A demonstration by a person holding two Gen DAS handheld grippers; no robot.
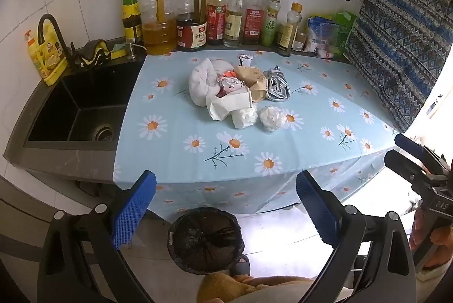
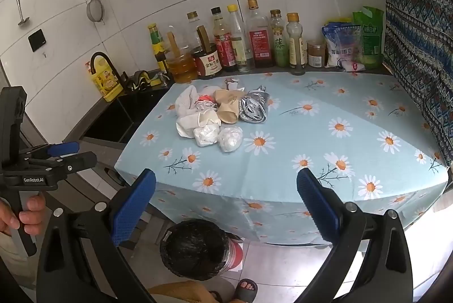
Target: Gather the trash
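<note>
Covering the counter, a daisy-print cloth carries a trash pile mid-surface; both the left hand-held gripper and the right hand-held gripper gape apart, empty; bin partly hidden below.

Bin contents hidden under black liner, perhaps empty.

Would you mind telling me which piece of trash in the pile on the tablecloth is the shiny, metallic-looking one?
It is the crumpled silver foil bag at the pile's right end, beside the brown paper bag. Every other piece is white, brown or reddish.
</note>
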